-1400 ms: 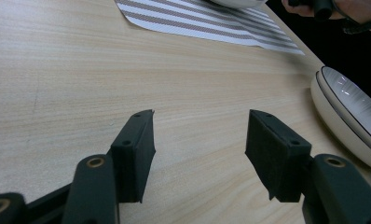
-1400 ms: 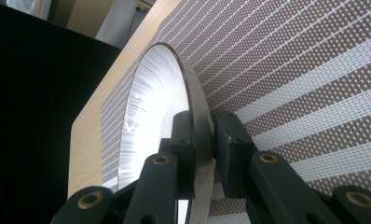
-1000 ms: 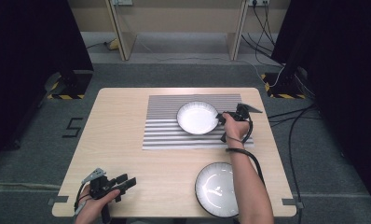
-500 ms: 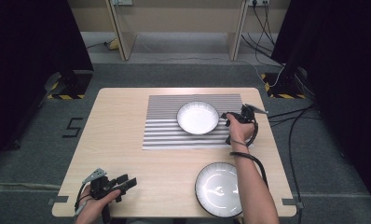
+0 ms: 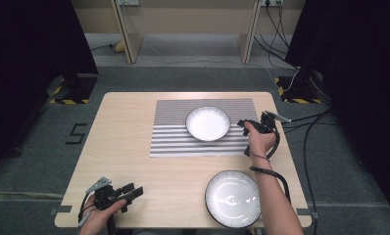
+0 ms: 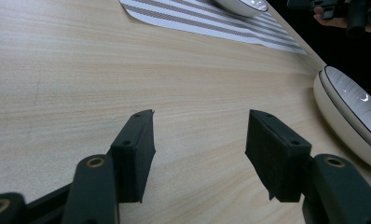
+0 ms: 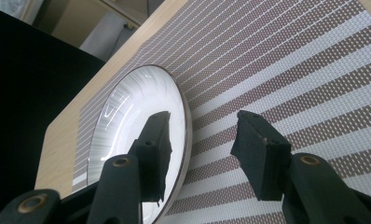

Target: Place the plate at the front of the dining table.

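The left tongs [image 5: 134, 192] idled open at the surface's [image 5: 129, 127] near corner, the small plate [image 5: 207, 123] sat on the striped mat [image 5: 173, 142], and the right tongs [image 5: 243, 124], just opened off its rim and empty, risked nudging it while withdrawing.

Floor marking [image 5: 76, 133]: I read one black mark shaped like the digit "5" or the letter "S", on the grey carpet left of the table [image 5: 129, 147].
Other text: I find no legible labels, brands or numbers on anything else.
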`<action>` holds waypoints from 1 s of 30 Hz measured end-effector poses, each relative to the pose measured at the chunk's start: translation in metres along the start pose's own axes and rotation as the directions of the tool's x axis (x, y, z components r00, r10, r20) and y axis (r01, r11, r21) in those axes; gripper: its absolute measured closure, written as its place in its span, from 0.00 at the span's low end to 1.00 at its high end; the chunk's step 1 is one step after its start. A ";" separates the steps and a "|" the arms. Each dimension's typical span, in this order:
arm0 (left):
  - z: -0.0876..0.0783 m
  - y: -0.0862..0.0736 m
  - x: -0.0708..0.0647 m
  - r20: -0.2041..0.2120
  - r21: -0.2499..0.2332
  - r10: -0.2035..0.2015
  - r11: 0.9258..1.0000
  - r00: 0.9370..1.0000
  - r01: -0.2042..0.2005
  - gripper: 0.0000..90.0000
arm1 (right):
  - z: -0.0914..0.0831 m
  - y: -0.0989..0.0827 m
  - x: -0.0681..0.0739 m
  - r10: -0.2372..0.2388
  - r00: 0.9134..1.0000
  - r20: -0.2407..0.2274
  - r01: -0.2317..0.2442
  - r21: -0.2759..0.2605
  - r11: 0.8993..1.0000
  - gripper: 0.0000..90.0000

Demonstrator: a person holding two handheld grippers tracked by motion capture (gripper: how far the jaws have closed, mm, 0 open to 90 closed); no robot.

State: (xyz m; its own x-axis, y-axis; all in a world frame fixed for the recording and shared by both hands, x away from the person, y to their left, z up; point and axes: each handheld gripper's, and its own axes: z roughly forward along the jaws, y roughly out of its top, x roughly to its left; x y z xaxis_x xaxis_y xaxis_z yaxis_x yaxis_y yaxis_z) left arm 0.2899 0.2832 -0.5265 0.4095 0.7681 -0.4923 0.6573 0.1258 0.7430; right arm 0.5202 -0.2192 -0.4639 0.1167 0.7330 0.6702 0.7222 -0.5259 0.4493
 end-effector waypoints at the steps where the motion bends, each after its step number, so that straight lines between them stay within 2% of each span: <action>1: 0.000 0.000 0.000 0.000 0.001 0.000 1.000 1.000 0.000 0.46 | -0.003 -0.002 -0.001 -0.004 1.000 0.003 0.004 0.003 1.000 0.61; 24: -0.001 -0.001 0.000 -0.005 -0.001 0.000 1.000 1.000 0.000 0.46 | -0.044 -0.022 -0.009 -0.066 0.998 -0.014 0.066 -0.001 0.998 0.60; 30: -0.001 -0.001 0.000 -0.006 0.000 0.001 1.000 1.000 -0.001 0.46 | -0.055 -0.030 -0.014 -0.067 0.998 -0.019 0.067 0.003 0.998 0.60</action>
State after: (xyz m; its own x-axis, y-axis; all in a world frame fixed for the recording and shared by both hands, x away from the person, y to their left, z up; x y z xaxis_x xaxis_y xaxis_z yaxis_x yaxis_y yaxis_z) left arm 0.2889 0.2837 -0.5270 0.4060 0.7721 -0.4889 0.6570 0.1253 0.7434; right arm 0.4599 -0.2374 -0.4544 0.0550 0.7581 0.6499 0.7306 -0.4742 0.4913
